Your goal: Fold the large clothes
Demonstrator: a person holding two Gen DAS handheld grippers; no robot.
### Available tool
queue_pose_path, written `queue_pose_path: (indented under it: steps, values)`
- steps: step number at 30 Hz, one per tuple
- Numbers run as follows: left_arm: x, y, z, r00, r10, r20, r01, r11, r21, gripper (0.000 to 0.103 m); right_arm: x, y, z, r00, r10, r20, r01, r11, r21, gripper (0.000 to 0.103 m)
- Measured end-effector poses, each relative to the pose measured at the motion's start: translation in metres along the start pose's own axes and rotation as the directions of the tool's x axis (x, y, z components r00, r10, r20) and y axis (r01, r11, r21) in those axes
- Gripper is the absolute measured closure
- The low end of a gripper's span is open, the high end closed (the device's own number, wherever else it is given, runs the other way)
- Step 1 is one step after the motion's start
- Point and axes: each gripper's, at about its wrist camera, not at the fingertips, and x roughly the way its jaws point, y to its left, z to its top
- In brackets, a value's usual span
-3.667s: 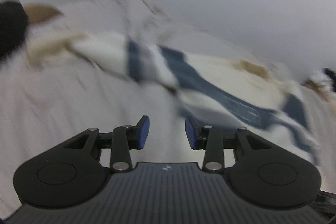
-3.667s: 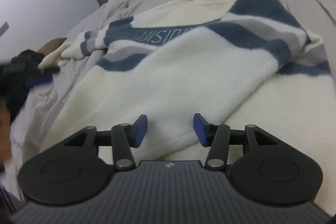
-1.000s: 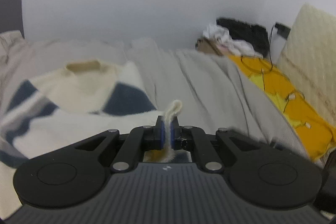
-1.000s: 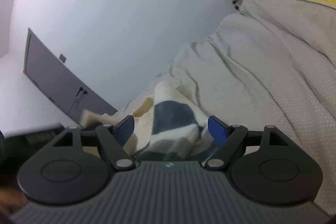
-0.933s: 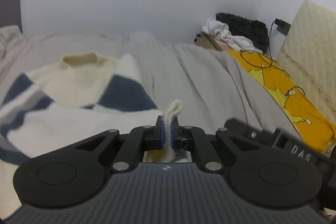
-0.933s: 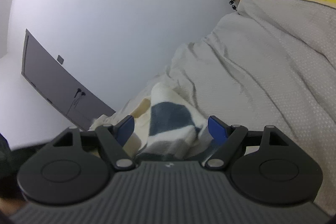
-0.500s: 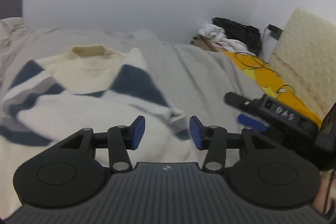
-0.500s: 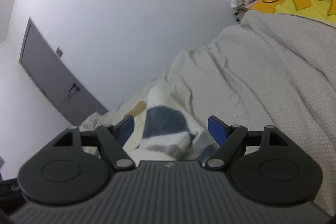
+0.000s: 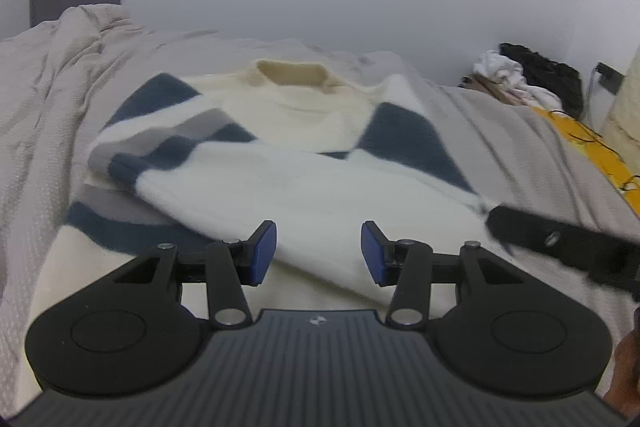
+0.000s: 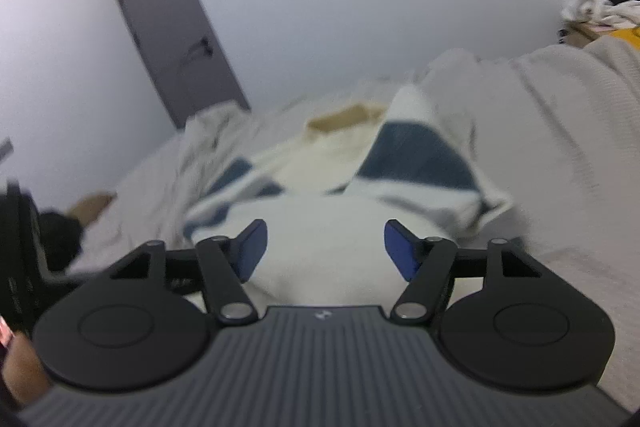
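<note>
A cream sweater [image 9: 312, 183] with navy and grey bands lies on the bed, collar [image 9: 294, 73] at the far end and both sleeves laid across its body. My left gripper [image 9: 318, 253] hovers over the near part of it, open, with nothing between its blue pads. The right gripper [image 10: 326, 253] is over the sweater [image 10: 320, 223] from the right side. Its jaws are closing, but the pads press on nothing and the fabric lies below them. A black finger of the right gripper [image 9: 560, 241] crosses the right of the left wrist view.
The beige bed cover [image 9: 48, 115] is rumpled at the left and flat at the right [image 10: 560, 155]. A grey door [image 10: 168, 27] stands behind the bed. A pile of clothes [image 9: 528, 75] and a yellow sheet [image 9: 600, 151] lie at the far right.
The left gripper let go of the sleeve cuff, opened and drew back lower; the sleeve now lies across the sweater. The right gripper rolled level, swung left and its jaws narrowed.
</note>
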Motion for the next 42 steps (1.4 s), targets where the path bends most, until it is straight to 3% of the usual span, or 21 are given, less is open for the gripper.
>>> queue_pose_path:
  steps: [3,10,15,20,26,35,42]
  values:
    - [0.012,0.011,-0.005,1.000,0.014,-0.006,-0.014,1.000,0.002,0.050,0.027,0.004,-0.004,0.999,-0.007,-0.050,0.006,1.000,-0.019,0.049]
    - [0.054,0.037,-0.009,0.999,0.023,-0.049,-0.025,0.999,-0.041,0.050,0.080,0.014,-0.019,0.993,-0.033,-0.118,0.019,0.993,-0.117,0.051]
    - [0.075,0.048,-0.014,0.996,0.009,-0.084,-0.016,0.996,-0.087,0.050,0.100,0.005,-0.029,0.986,-0.042,-0.161,0.021,0.992,-0.126,0.054]
    - [0.071,0.046,-0.014,0.997,0.011,-0.082,-0.020,0.994,-0.111,0.050,0.102,0.006,-0.032,0.986,-0.048,-0.161,0.024,0.989,-0.147,0.054]
    - [0.054,0.047,-0.014,0.997,0.016,-0.073,-0.028,0.987,-0.160,0.050,0.092,0.007,-0.028,0.984,-0.044,-0.170,0.023,0.992,-0.124,0.053]
    - [-0.027,0.048,-0.029,0.998,0.056,-0.034,-0.061,0.980,-0.188,0.050,0.038,0.014,-0.026,0.984,-0.063,-0.165,0.052,0.996,-0.071,0.052]
    - [-0.081,0.061,-0.049,0.995,-0.002,-0.102,-0.026,0.963,-0.267,0.050,-0.011,0.002,-0.036,0.972,-0.091,-0.216,0.104,0.993,0.049,0.051]
